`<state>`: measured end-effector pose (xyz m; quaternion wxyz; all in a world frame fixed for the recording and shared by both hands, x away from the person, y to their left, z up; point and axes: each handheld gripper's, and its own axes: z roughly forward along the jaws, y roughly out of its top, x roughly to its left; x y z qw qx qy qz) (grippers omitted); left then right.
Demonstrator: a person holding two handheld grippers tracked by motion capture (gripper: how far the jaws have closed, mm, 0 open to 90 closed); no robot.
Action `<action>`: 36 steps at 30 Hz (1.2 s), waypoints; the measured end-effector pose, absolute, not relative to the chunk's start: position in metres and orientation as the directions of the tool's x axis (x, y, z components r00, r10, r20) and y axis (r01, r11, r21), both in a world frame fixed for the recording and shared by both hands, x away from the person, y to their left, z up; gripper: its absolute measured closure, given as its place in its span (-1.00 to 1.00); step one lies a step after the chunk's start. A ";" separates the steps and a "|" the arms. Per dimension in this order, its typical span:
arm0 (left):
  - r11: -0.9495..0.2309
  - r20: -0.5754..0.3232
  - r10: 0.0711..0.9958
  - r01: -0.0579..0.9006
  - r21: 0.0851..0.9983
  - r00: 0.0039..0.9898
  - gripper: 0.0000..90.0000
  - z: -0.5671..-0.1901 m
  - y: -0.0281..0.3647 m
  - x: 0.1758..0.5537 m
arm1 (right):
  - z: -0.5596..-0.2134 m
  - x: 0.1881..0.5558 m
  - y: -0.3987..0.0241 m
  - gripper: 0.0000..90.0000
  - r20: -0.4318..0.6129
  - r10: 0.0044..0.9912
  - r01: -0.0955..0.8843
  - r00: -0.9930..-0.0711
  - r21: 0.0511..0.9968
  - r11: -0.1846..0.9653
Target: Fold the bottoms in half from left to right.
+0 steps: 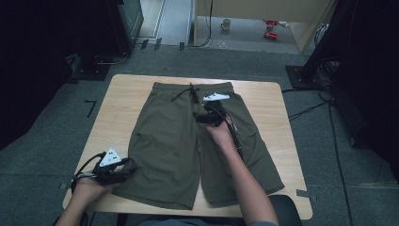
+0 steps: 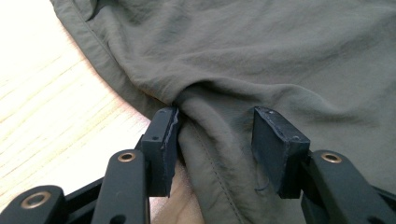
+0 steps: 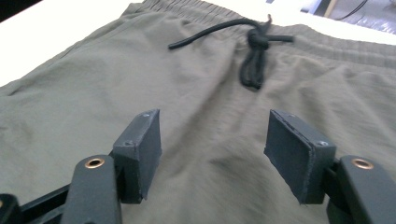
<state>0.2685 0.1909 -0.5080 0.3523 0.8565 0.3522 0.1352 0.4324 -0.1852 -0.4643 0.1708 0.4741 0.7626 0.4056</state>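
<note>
Nearest, the left claw (image 1: 123,165) straddles a pinched-up fold at the outer hem of the olive shorts (image 1: 188,141), its jaws partly open and not yet clamped. Farther in, the right claw (image 1: 205,116) hovers open below the drawstring (image 3: 254,51). The shorts lie flat on the desk (image 1: 117,103); folding looks barely begun.

Under my work lies a pale wooden table (image 1: 122,101) with rounded corners, set on grey carpet (image 1: 42,141). Beyond it, at twelve o'clock, a white mug (image 1: 226,24) stands on the floor, with small red objects (image 1: 270,28) just past it toward one o'clock. Black cables (image 1: 306,110) trail across the carpet at two o'clock.
</note>
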 end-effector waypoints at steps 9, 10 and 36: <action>-0.489 -0.038 0.702 0.521 0.700 0.711 0.24 -0.507 0.194 0.269 | -0.453 0.446 -0.157 -0.19 0.137 0.845 0.590 -0.518 0.772 0.237; -0.489 -0.039 0.702 0.521 0.699 0.711 0.24 -0.507 0.194 0.269 | -0.452 0.448 -0.154 -0.19 0.137 0.842 0.588 -0.523 0.773 0.239; -0.478 -0.054 0.700 0.523 0.705 0.712 0.18 -0.508 0.195 0.270 | -0.456 0.493 -0.085 -0.18 0.147 0.803 0.593 -0.577 0.751 0.289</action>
